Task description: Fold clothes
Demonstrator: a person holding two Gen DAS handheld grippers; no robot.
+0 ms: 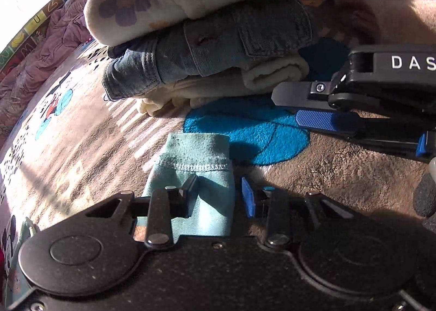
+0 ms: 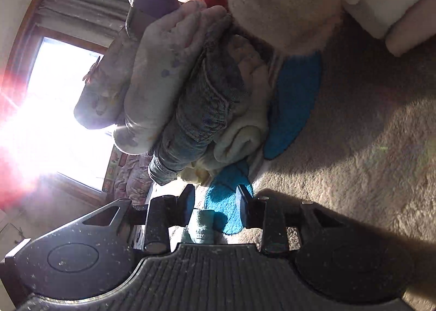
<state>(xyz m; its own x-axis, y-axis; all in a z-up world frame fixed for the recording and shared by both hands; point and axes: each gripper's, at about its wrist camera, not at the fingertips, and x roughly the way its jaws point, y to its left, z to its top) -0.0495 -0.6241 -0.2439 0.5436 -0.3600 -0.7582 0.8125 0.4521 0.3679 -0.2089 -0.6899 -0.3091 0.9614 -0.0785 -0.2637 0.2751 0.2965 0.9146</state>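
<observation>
Plush beige blanket point(image 1: 313, 174) with blue cartoon patches; sunlit window point(image 2: 65, 109). Right claw point(image 1: 286, 105) reads "DAS", part-open, empty. Left claw point(image 1: 219, 196) part-open astride teal garment point(image 1: 207, 174).

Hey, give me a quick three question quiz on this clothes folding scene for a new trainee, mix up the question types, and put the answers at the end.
1. True or false: the light teal garment lies between the jaws of the left gripper.
2. In the stack of folded clothes, what sits directly under the flower-print piece? A) denim garment B) red towel C) black sock
3. Fill in: the stack rests on a plush blanket with a bright ____ patch.

Key: 1 true; 2 A; 3 blue
</observation>
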